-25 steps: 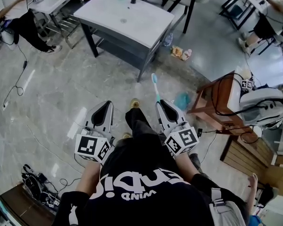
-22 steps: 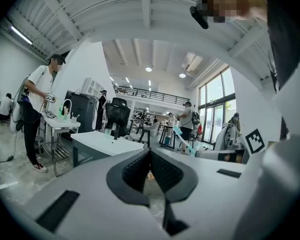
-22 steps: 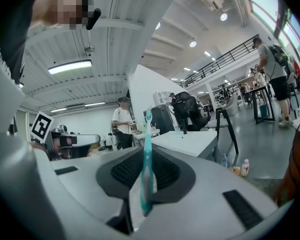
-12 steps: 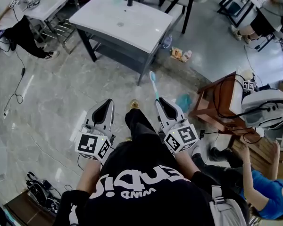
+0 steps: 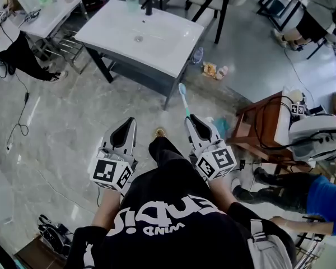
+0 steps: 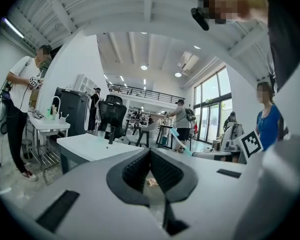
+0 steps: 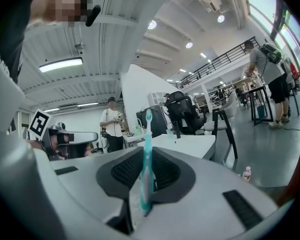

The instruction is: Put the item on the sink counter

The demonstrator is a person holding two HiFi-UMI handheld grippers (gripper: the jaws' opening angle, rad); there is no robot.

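Ahead of us stands the sink counter (image 5: 162, 43). Our right gripper (image 5: 191, 120) clamps the toothbrush (image 5: 183, 98), its long axis pointing counterward. Our left gripper (image 5: 129, 122) is closed and empty.

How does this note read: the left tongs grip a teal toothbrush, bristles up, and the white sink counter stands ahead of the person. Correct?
One thing is wrong: the right tongs, not the left, grip the teal toothbrush. The right gripper view shows it clamped between them, bristles up. The left tongs are shut with nothing between them. The white sink counter does stand ahead.
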